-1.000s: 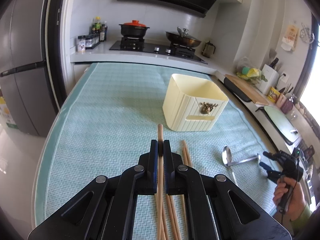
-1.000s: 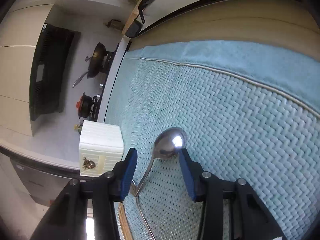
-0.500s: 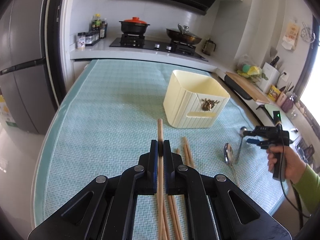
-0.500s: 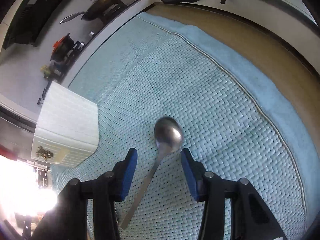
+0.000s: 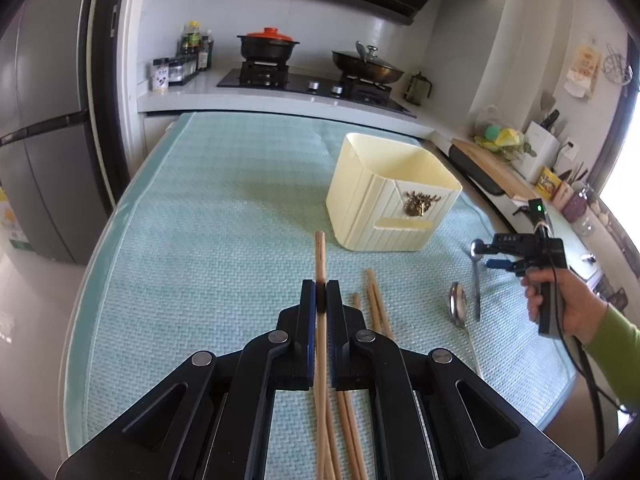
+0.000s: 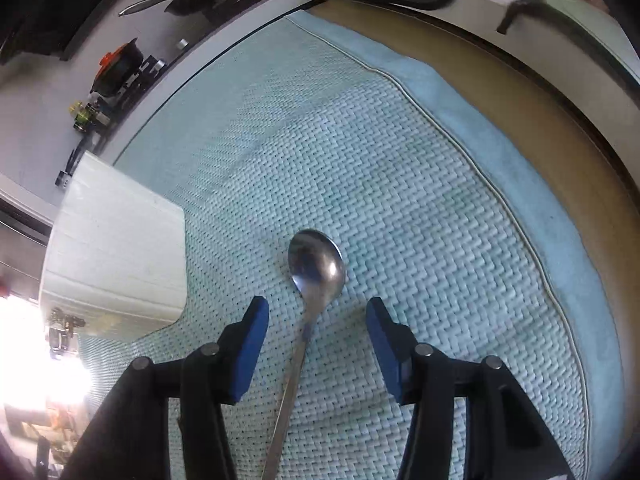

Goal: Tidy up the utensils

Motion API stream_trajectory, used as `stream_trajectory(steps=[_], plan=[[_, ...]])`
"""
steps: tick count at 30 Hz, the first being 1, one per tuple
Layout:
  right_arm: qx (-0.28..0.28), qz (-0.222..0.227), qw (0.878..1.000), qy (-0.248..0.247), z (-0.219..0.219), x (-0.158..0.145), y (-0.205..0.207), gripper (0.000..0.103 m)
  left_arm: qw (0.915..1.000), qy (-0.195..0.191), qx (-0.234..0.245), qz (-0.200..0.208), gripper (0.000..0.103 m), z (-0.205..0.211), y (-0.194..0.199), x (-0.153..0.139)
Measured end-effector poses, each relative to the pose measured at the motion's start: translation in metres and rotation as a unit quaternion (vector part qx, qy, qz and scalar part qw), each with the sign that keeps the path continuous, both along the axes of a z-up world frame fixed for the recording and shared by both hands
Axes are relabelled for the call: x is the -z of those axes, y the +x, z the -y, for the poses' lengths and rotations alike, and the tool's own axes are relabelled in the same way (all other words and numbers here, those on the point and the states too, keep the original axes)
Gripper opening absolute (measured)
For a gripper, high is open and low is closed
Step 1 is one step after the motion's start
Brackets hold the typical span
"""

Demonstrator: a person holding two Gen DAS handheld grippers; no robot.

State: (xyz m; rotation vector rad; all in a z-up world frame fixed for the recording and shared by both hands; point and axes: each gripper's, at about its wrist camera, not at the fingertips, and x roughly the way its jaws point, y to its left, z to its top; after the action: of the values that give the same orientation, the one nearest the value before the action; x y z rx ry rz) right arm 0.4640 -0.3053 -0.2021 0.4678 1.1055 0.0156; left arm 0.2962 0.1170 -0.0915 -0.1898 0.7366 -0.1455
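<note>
My left gripper point(image 5: 320, 296) is shut on one wooden chopstick point(image 5: 320, 252), whose tip sticks out ahead toward the cream utensil holder point(image 5: 384, 200). Several more chopsticks point(image 5: 376, 304) lie on the mat beside it. My right gripper point(image 6: 316, 312) points down over a steel spoon point(image 6: 316, 268) lying on the mat. Its jaws are opening, and the spoon's neck lies between the blue pads point(image 6: 252, 336) untouched. In the left wrist view the right gripper point(image 5: 492, 256) hovers right of the holder, above that spoon point(image 5: 476, 276); a second spoon point(image 5: 458, 308) lies next to it.
The holder point(image 6: 116, 256) stands just left of the right gripper. A light-green woven mat point(image 5: 200, 240) covers the table; its edge point(image 6: 520, 184) and the bare tabletop run close on the right. A stove with pots point(image 5: 268, 46) and a cluttered counter lie beyond. A hand point(image 5: 560, 304) in a green sleeve holds the right gripper.
The right gripper has swung in from the table's right edge toward the holder and rolled, and its jaws stand wider. The spoon under it now points bowl-first away. The left gripper has kept still.
</note>
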Motion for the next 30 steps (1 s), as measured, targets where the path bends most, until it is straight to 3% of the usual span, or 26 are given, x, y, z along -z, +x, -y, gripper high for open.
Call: stream_trajectory(steps=[5, 6, 7, 8, 14, 17, 20, 23, 28, 30], plan=[[-0.023, 0.007, 0.996, -0.086, -0.029, 0.000, 0.020, 0.055, 1.0000, 0.001, -0.003, -0.003, 0.003, -0.001, 0.002, 0.001], [-0.027, 0.009, 0.993, -0.110, -0.034, -0.001, 0.022, 0.036, 1.0000, 0.001, -0.004, -0.004, 0.003, -0.002, 0.002, 0.001], [-0.032, 0.014, 0.991, -0.130, -0.036, -0.002, 0.021, 0.024, 1.0000, 0.000, -0.004, -0.004, 0.003, -0.002, 0.002, 0.001], [-0.035, 0.024, 0.990, -0.132, -0.036, -0.005, 0.020, 0.006, 1.0000, -0.001, -0.005, -0.003, 0.003, -0.002, 0.001, 0.001], [-0.078, 0.102, 0.980, -0.150, -0.035, -0.049, -0.008, 0.002, 1.0000, -0.001, 0.003, 0.005, 0.003, 0.001, -0.003, -0.003], [-0.097, 0.111, 0.979, -0.143, -0.030, -0.061, -0.014, 0.001, 0.9999, 0.003, 0.008, 0.006, 0.003, 0.005, -0.004, -0.004], [-0.105, 0.086, 0.981, -0.137, -0.031, -0.059, 0.001, 0.005, 1.0000, 0.001, 0.005, 0.007, 0.003, 0.003, -0.005, -0.004], [-0.092, 0.048, 0.989, -0.102, -0.028, -0.037, 0.015, 0.061, 1.0000, -0.001, 0.002, 0.006, 0.003, 0.001, -0.005, -0.003], [-0.052, 0.010, 0.994, -0.090, -0.028, -0.004, 0.030, 0.061, 1.0000, -0.003, 0.000, 0.003, 0.003, -0.001, -0.002, -0.002], [-0.038, 0.012, 0.992, -0.119, -0.035, 0.004, 0.033, 0.061, 1.0000, -0.002, 0.001, 0.001, 0.003, 0.000, -0.001, -0.001]])
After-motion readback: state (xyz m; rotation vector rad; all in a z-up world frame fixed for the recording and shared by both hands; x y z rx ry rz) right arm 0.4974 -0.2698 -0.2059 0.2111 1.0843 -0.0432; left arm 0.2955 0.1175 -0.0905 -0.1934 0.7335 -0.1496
